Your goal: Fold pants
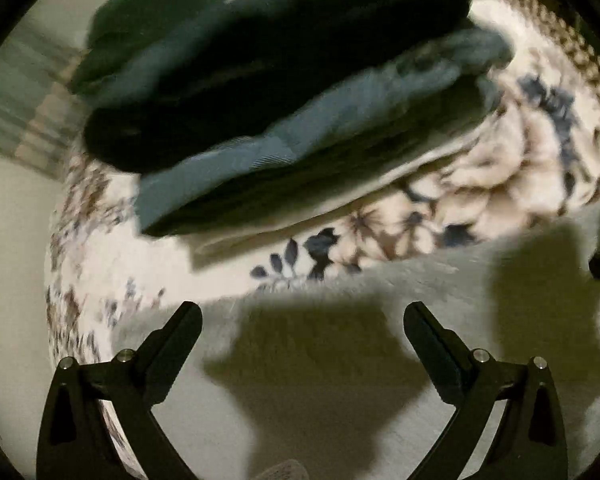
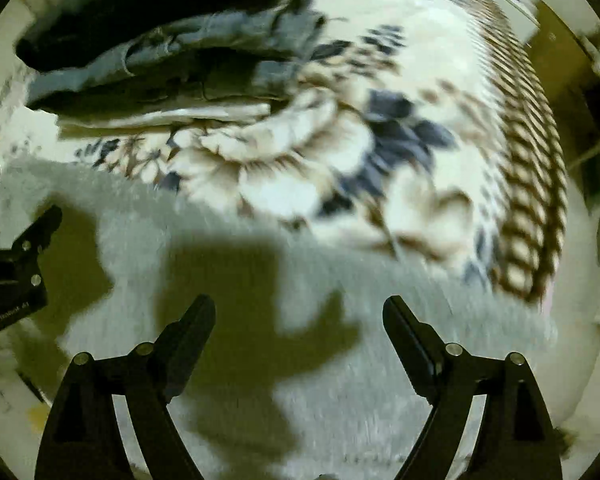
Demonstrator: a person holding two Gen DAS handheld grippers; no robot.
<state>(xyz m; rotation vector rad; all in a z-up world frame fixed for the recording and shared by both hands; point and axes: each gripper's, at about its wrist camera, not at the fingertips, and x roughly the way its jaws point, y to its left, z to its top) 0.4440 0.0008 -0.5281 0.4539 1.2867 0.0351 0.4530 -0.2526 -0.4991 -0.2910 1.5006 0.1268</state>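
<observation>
A stack of folded pants (image 1: 284,92), dark green, black and blue-grey over a cream layer, lies on a floral blanket (image 1: 480,184). The same stack of pants (image 2: 168,60) fills the upper left of the right wrist view. My left gripper (image 1: 302,314) hangs open over a pale grey fuzzy cloth (image 1: 340,380), short of the stack, with nothing between its fingers. My right gripper (image 2: 299,308) is open too, empty, above the same grey cloth (image 2: 340,380). The left gripper's finger (image 2: 40,228) shows at the left edge of the right wrist view. Both views are motion-blurred.
The floral blanket (image 2: 400,140) has a brown checked border (image 2: 528,200) at the right, where it drops off toward a dark floor area (image 2: 560,60). Pale bare surface (image 1: 12,240) lies left of the blanket. Gripper shadows fall on the grey cloth.
</observation>
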